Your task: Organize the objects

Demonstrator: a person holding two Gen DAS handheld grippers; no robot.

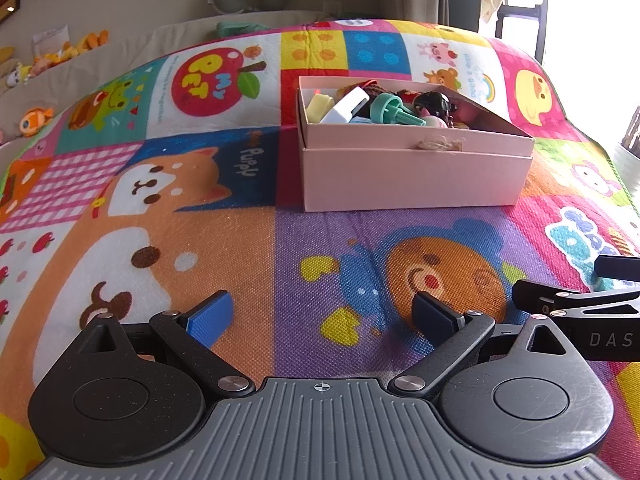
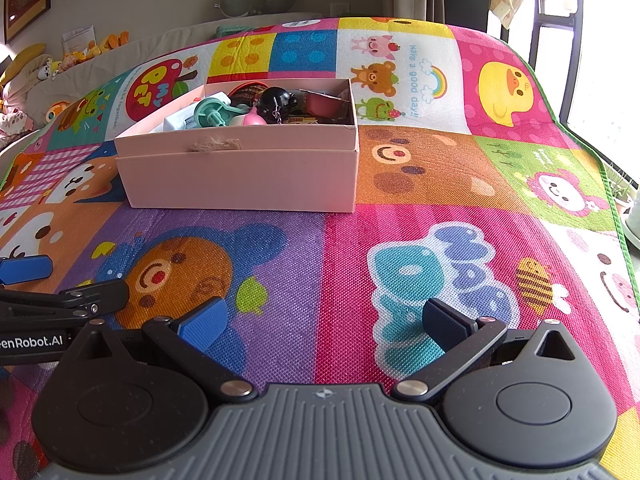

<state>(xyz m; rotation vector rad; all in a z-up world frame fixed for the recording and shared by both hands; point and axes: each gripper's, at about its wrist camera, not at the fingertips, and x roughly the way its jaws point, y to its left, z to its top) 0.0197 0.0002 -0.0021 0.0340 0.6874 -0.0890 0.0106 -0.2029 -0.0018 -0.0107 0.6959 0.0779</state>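
Left claw (image 1: 322,314) and right claw (image 2: 322,320) both spread, empty — pink box (image 1: 416,178) of trinkets well ahead on mat (image 1: 248,264)

The left gripper (image 1: 322,312) has black linkage arms with silver pivot screws, blue rubber pads (image 1: 212,316), round black side discs and a ribbed grey base bearing a small crosshair mark. The right gripper (image 2: 322,322) matches it; white lettering shows on each one's side
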